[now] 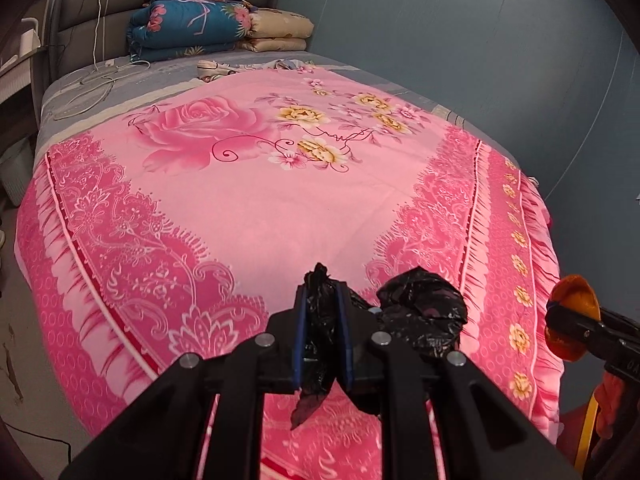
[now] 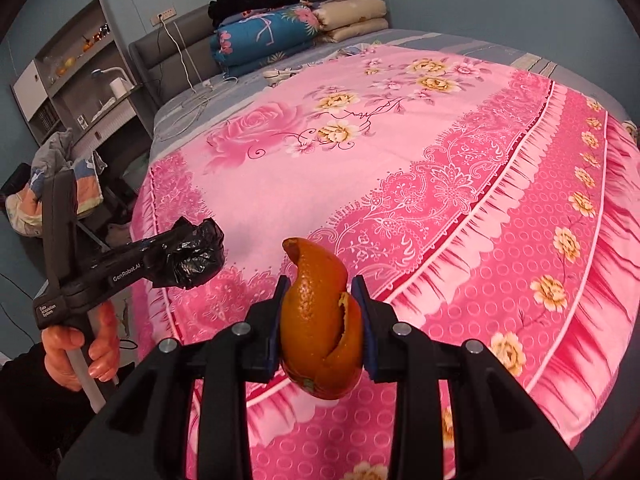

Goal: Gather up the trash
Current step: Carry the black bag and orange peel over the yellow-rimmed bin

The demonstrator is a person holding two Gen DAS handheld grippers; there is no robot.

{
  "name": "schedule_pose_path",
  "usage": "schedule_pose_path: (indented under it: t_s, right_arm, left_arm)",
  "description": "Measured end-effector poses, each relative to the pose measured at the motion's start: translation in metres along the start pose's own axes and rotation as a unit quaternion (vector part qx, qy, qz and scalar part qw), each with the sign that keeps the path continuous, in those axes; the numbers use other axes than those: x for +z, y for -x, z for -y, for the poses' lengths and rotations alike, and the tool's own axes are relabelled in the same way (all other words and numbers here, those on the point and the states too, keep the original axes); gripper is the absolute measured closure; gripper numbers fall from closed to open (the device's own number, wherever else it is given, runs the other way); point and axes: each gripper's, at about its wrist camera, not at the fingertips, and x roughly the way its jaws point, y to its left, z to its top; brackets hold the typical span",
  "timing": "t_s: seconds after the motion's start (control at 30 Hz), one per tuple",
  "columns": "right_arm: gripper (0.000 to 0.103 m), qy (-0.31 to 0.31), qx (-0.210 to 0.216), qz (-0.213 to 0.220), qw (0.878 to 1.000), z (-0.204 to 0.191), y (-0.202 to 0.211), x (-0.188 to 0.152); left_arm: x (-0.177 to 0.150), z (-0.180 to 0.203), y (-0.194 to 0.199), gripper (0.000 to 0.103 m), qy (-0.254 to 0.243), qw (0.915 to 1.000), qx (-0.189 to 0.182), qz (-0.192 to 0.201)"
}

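Note:
My left gripper (image 1: 322, 312) is shut on a crumpled black plastic bag (image 1: 424, 312), pinching a twisted part of it between the blue pads while the bulk bulges to the right. In the right wrist view that same left gripper (image 2: 176, 246) shows at the left, held up over the bed's edge with the black bag (image 2: 192, 256) bunched at its tip. My right gripper (image 2: 322, 300) is shut on a curled orange peel (image 2: 320, 320), which stands upright between the pads. From the left wrist view, the orange peel (image 1: 572, 316) and the right gripper appear at the far right edge.
A bed with a pink floral cover (image 1: 248, 200) fills both views. Folded quilts (image 1: 192, 24) and black clothes are stacked at the headboard, with white cables (image 1: 92, 80) nearby. A shelf unit (image 2: 76, 80) and a chair with clothes (image 2: 60, 184) stand left of the bed. A person's hand (image 2: 80, 356) grips the left handle.

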Motion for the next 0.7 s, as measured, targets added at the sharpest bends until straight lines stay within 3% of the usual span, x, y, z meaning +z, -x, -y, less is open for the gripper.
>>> schedule_pose_path:
  t_s: [0.33,0.7]
  right_arm:
    - [0.073,-0.021,0.027,0.024,0.999,-0.006,0.069,-0.038]
    - [0.073,-0.063,0.006,0.097,0.993,0.011,0.174,-0.083]
  left_arm:
    - [-0.025,0.043,0.063,0.090,-0.030,0.9989,-0.031,0.019]
    - [-0.052,0.121,0.142,0.090,-0.104,0.9882,-0.101,0.050]
